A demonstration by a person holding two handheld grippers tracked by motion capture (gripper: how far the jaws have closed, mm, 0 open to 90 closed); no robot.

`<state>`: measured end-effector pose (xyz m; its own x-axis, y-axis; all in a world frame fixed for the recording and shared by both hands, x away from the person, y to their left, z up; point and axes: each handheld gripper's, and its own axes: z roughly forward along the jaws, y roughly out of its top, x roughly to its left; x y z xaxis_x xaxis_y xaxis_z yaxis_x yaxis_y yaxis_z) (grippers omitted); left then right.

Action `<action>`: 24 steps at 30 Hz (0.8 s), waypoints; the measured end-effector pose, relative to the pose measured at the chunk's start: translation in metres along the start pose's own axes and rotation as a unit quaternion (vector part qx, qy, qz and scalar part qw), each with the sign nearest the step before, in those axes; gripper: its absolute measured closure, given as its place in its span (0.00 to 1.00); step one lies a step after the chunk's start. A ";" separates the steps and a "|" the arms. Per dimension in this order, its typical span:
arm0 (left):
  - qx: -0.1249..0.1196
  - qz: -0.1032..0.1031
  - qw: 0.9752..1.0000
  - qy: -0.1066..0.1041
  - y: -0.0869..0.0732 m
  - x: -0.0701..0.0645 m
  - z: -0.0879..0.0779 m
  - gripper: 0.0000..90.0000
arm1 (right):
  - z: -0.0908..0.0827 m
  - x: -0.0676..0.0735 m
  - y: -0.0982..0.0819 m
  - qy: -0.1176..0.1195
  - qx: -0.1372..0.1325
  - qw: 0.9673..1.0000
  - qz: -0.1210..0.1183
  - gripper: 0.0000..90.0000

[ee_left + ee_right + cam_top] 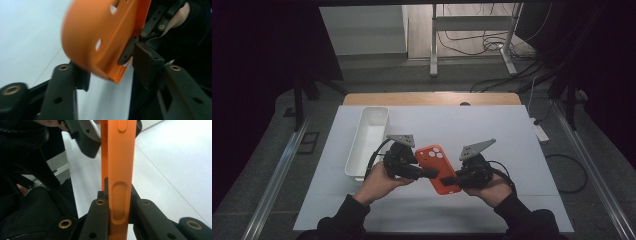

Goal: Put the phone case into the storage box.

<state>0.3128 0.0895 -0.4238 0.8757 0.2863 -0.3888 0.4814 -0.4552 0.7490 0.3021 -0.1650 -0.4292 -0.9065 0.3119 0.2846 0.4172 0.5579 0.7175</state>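
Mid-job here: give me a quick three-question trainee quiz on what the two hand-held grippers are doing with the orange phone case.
1. True or false: the right hand-held gripper is shut on the orange phone case.
2. Which describes the left hand-held gripper? A. clamped on the white tray B. open, with the case's edge between its jaws C. lying on the table
3. Fill in: the white tray lies at the ____ of the case in the high view.

Key: 1 true; 2 B; 3 left.
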 end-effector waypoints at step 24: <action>-0.010 -0.004 0.989 0.149 -0.003 0.003 -0.015 0.06 | -0.012 -0.009 -0.003 -0.077 -0.024 0.997 0.010 0.94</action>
<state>0.3137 0.1041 -0.4192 0.8206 0.5265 -0.2223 0.4853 -0.4365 0.7576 0.3078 -0.1790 -0.4264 -0.8761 0.4385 0.2006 0.4278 0.5150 0.7428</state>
